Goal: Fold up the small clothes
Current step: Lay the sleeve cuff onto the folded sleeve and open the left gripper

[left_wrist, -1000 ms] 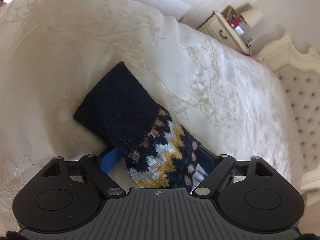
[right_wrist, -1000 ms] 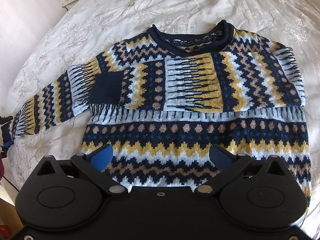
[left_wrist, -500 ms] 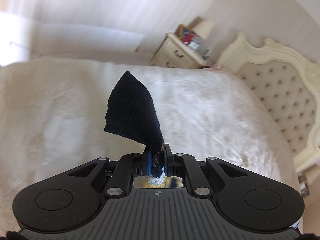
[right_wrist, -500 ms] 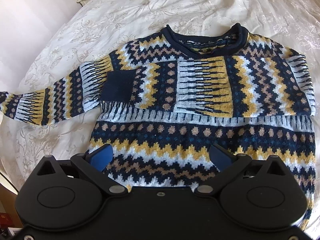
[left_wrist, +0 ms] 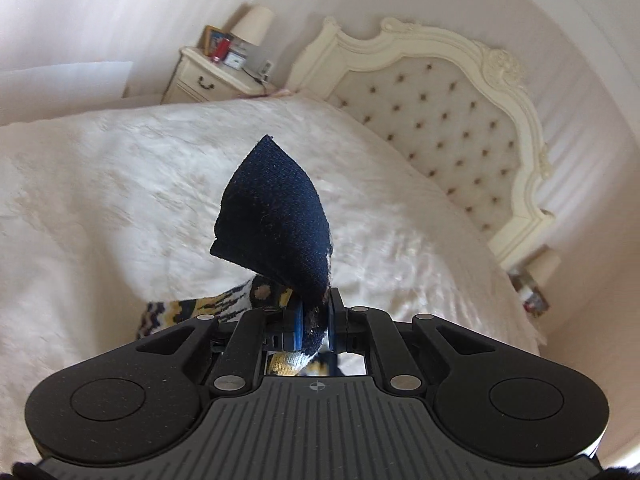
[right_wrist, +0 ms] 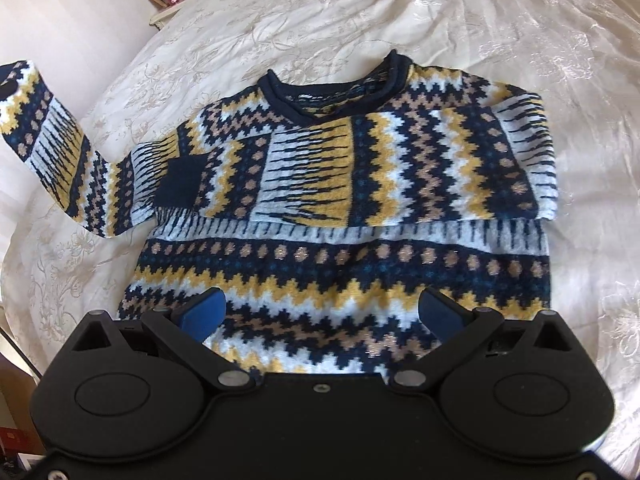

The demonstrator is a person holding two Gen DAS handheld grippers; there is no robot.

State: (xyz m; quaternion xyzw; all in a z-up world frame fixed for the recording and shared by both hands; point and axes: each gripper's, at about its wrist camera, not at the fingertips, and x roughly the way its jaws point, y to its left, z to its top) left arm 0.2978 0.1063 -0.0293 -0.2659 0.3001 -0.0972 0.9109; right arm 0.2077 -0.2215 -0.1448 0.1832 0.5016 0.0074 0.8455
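Your left tool (left_wrist: pixel 314 320) clenched on sweater cuff (left_wrist: pixel 276 216), sleeve (right_wrist: pixel 52 148) lifted off bed (right_wrist: pixel 400 12), right tool (right_wrist: pixel 320 312) released over sweater (right_wrist: pixel 340 208).

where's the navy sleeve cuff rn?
The navy cuff is pinched in the shut left claw, lifted above the bedspread; in the right wrist view that sleeve rises at far left, off the sweater.

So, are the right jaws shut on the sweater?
No, the right gripper stands wide open above the sweater, gripping nothing.
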